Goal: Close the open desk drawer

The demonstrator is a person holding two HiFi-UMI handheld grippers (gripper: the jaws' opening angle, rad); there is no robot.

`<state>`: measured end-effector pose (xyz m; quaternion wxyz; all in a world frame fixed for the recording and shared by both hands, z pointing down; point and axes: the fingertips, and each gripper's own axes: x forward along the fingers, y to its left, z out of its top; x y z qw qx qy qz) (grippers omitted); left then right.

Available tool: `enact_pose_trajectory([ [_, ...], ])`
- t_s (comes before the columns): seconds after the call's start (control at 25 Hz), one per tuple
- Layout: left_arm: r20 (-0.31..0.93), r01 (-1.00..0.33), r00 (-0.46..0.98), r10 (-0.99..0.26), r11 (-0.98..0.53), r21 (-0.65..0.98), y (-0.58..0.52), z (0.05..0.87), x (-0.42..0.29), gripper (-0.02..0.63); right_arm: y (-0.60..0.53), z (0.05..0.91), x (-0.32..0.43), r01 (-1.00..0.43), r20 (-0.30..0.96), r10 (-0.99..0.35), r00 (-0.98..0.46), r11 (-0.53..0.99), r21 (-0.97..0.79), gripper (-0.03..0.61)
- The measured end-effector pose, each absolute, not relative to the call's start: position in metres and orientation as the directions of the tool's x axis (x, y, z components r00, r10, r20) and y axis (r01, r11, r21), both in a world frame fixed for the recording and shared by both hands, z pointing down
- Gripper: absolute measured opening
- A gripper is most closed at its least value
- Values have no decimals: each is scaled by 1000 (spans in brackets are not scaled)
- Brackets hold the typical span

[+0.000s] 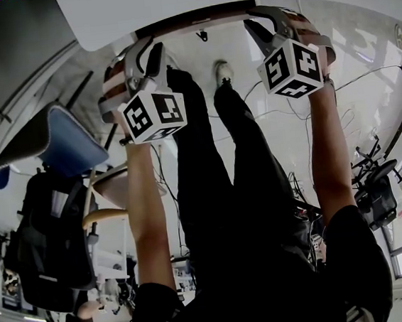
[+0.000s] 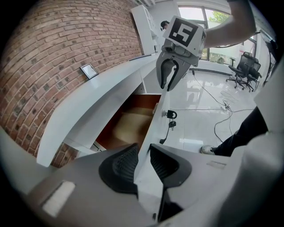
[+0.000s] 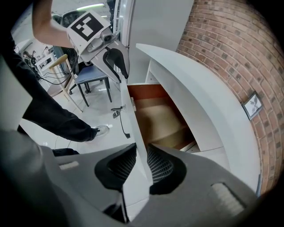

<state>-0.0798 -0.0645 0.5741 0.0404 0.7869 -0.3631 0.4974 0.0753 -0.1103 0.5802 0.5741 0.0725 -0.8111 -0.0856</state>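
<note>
The white desk (image 1: 192, 4) has its drawer pulled partly out, so the brown wooden inside (image 2: 128, 124) (image 3: 159, 117) shows. The drawer's white front panel (image 2: 155, 128) (image 3: 131, 119) stands on edge between both sets of pads. My left gripper (image 2: 142, 165) (image 1: 156, 56) (image 3: 116, 62) is shut on the panel's top edge near one end. My right gripper (image 3: 141, 166) (image 1: 257, 31) (image 2: 171, 75) is shut on the same edge further along. A bunch of keys (image 2: 170, 116) (image 3: 117, 111) hangs from the lock on the panel's outer face.
A brick wall (image 2: 53, 48) with a small picture frame (image 2: 89, 70) backs the desk. The person's legs (image 1: 237, 160) stand close to the drawer. A blue chair (image 1: 70, 138) and a wooden stool (image 1: 107, 216) are at the left, a black office chair (image 1: 376, 195) and floor cables (image 1: 363, 75) at the right.
</note>
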Motion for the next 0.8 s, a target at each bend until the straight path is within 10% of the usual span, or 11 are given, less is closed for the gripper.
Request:
enact_pose_trajectory([
  [0.8,791,-657,230,-567,-690,-304,-81,574,-88,112,-127,579,68,-37,896,-272,-351,960,277,84],
])
